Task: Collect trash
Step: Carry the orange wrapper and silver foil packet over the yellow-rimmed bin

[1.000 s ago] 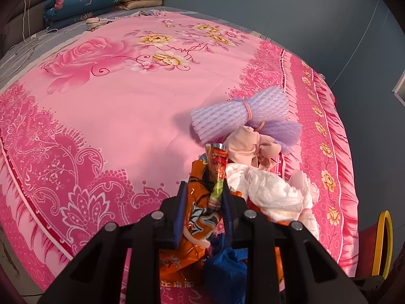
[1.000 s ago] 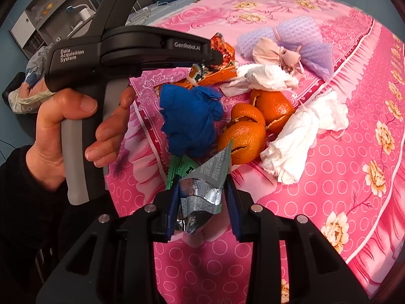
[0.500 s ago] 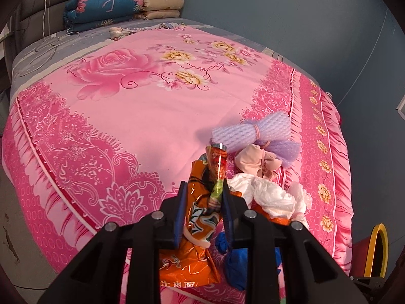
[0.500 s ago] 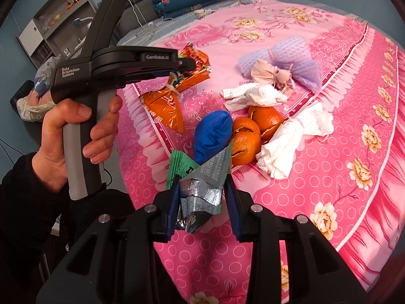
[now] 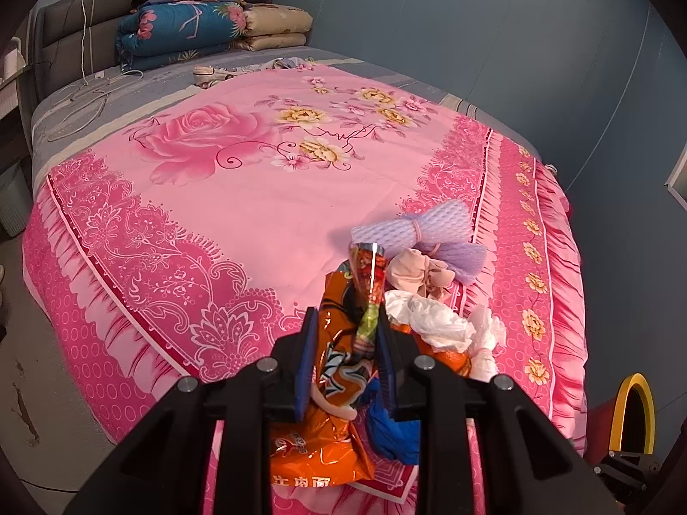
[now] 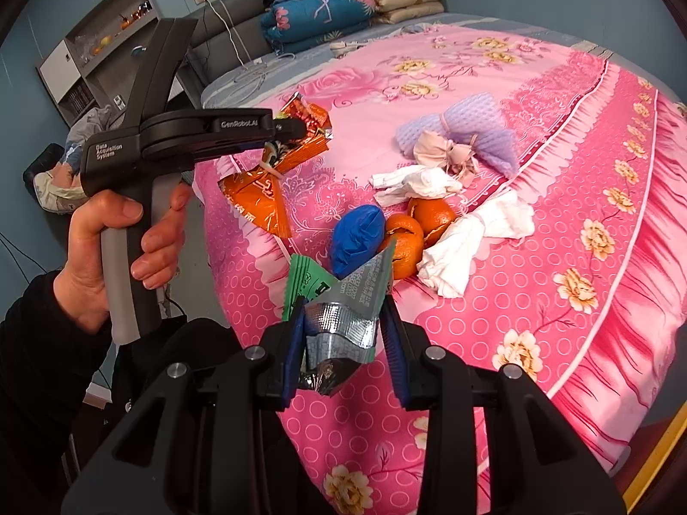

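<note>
The orange snack wrapper [image 5: 339, 369] is clamped between the pads of the left gripper [image 5: 345, 334], hanging clear above the bed edge. The silver foil packet [image 6: 343, 322] is clamped in the right gripper [image 6: 343, 334]. On the pink bedspread [image 5: 240, 197] lie orange peels [image 6: 423, 225], white tissues [image 6: 468, 236], a blue wad [image 6: 358, 231] and purple foam netting [image 6: 463, 131].

Pink floral bed [image 6: 558, 137]; purple foam net [image 6: 468, 128], tissues [image 6: 468, 240], orange peels [image 6: 421, 223] near corner
</note>
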Action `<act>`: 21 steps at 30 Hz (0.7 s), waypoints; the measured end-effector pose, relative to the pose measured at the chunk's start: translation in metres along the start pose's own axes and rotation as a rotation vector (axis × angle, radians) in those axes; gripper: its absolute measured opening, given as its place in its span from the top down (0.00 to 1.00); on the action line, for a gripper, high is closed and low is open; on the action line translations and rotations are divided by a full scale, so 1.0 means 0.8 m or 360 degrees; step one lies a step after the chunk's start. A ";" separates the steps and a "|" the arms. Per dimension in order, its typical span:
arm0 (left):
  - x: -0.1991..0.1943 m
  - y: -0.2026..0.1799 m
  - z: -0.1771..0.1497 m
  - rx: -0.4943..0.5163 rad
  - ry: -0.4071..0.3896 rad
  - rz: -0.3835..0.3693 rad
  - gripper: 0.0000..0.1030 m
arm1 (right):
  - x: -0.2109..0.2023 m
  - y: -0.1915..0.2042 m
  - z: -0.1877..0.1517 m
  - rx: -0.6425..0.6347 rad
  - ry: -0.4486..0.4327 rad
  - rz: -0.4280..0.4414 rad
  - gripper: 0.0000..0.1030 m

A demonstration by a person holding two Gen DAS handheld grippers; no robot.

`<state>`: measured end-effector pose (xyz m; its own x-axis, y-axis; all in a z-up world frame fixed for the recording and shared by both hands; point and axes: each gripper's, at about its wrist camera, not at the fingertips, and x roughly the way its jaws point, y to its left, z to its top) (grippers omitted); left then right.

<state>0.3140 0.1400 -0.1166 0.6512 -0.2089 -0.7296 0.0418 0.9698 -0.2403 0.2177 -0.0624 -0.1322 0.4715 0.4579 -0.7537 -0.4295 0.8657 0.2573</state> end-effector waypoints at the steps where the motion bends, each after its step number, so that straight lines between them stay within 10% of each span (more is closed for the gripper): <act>1: -0.004 -0.002 -0.001 0.0006 -0.0005 0.0002 0.77 | -0.003 0.000 -0.001 0.0002 -0.0006 0.0001 0.68; 21: -0.059 -0.082 -0.024 0.0114 -0.0078 -0.0106 0.77 | -0.106 -0.034 -0.014 0.0076 -0.0231 -0.0064 0.68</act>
<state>0.2659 0.0839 -0.0791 0.6815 -0.2683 -0.6809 0.1390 0.9609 -0.2394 0.1810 -0.1269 -0.0819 0.5955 0.4444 -0.6692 -0.3729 0.8908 0.2598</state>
